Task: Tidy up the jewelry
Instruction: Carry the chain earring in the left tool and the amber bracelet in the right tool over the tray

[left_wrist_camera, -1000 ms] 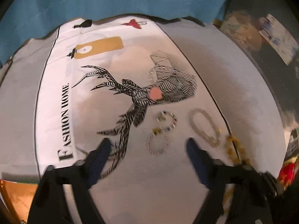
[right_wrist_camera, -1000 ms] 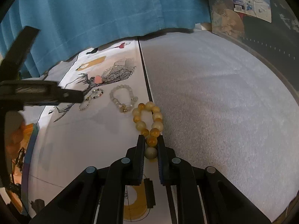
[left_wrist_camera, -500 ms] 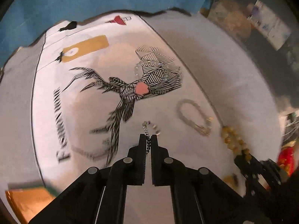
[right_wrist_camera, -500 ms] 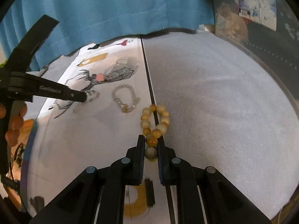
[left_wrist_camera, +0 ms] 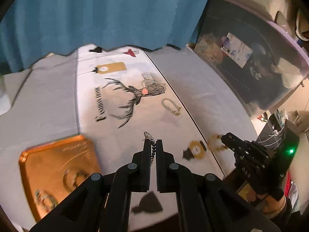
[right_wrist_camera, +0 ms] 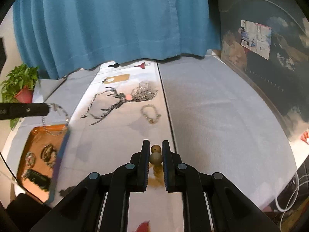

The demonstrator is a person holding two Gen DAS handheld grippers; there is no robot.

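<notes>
The left gripper (left_wrist_camera: pixel 152 147) is closed on a thin beaded chain bracelet (left_wrist_camera: pixel 151 145), a strand of dark and silver beads pinched between the two fingers. In the right wrist view the same bracelet (right_wrist_camera: pixel 55 120) is seen hanging in a loop from the fingertip, clear of the cloth and above the far edge of the orange tin tray (right_wrist_camera: pixel 30 150) — a tray in which several other pieces of jewelry are lying. The tray is placed near the left edge of the table, on the grey cloth (right_wrist_camera: pixel 212 116).

The right gripper (right_wrist_camera: pixel 156 150) is clamped on a yellow bead bracelet (right_wrist_camera: pixel 155 157); one large bead is held squarely between the fingers, with a smaller bead above it and more hanging below. In the left wrist view this bracelet (left_wrist_camera: pixel 214 143) appears blurred at the tip of the right gripper (left_wrist_camera: pixel 227 138), over the black seam line of the cloth.

A pale beaded bracelet with a gold clasp (right_wrist_camera: pixel 150 114) is left lying on the white printed panel (left_wrist_camera: pixel 115 116) — just beside the seam and near the deer print. A pink-stoned necklace (right_wrist_camera: pixel 129 96) is lying on the deer's head, toward the far edge by the blue curtain (right_wrist_camera: pixel 115 23).
</notes>
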